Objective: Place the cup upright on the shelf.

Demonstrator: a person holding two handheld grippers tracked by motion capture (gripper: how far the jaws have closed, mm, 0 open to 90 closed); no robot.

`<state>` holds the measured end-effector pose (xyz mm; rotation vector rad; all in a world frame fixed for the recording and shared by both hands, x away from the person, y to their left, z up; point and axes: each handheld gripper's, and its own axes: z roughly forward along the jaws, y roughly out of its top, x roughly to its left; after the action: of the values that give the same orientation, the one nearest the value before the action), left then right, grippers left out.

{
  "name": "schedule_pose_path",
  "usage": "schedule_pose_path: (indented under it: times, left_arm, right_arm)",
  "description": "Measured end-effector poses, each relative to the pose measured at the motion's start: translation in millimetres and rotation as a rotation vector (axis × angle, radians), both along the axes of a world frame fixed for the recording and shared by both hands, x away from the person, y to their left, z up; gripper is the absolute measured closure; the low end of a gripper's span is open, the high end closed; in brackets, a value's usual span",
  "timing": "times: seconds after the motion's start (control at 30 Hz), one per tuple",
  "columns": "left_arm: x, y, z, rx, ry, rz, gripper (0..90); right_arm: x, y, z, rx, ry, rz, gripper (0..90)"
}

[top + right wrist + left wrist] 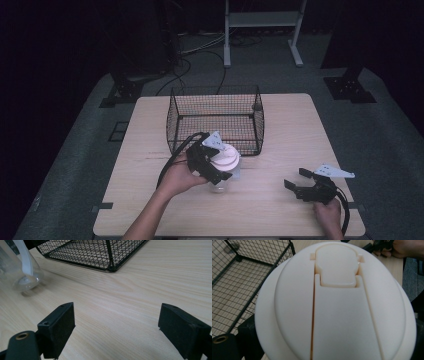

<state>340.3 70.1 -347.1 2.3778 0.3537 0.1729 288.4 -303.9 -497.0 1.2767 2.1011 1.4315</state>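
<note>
So the left gripper (216,162) is up against a clear plastic cup (220,184) with a big white flip-top lid (337,305), sitting on the wooden table (280,200) just in front of the black wire basket (216,117). In the left gripper view the lid sits right between the jaws and looks clamped at its rim, but I honestly can't tell if they're squeezed tight or just resting there, since the lid hides most of both jaws. The right gripper (300,182) rests low on the table well off to the right, jaws spread wide with nothing in them, and in its own view you can see the cup's clear base (25,281) still planted on the wood, near the basket's front corner. My guess is the cup is headed into the basket. If so, the grip on the lid is the sketchy part: a snap-on lid can pop off and leave the cup behind. I'd squeeze evenly on opposite sides of the rim, lift straight up slowly, and check that the base comes with it before swinging over the basket wall. Clear the top wire fully, then lower it in upright.
</note>
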Motion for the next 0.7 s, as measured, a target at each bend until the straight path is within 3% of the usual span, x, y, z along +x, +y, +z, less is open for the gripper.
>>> schedule_pose_path:
  times: [0.07,0.13,0.4,0.6,0.7]
  left_arm:
    - [0.5,-0.9,3.7,0.003,-0.001,-0.003,5.5]
    - [1.8,-4.5,16.3,0.029,-0.016,-0.015,5.4]
    - [9.7,-8.9,47.9,0.027,-0.038,-0.024,5.5]
    - [19.0,-10.3,64.4,0.014,-0.025,-0.024,5.5]
    - [26.4,-11.2,79.6,0.005,-0.03,-0.019,5.5]
  right_arm:
    - [0.1,0.2,0.1,-0.001,0.0,-0.001,12.9]
    - [0.1,0.2,0.2,-0.003,0.002,0.0,12.9]
    - [0.3,1.8,-0.2,-0.013,-0.001,0.005,12.9]
    - [0.7,1.3,-0.1,-0.007,-0.002,0.0,12.9]
    - [0.5,1.1,0.1,-0.006,0.0,-0.002,12.9]
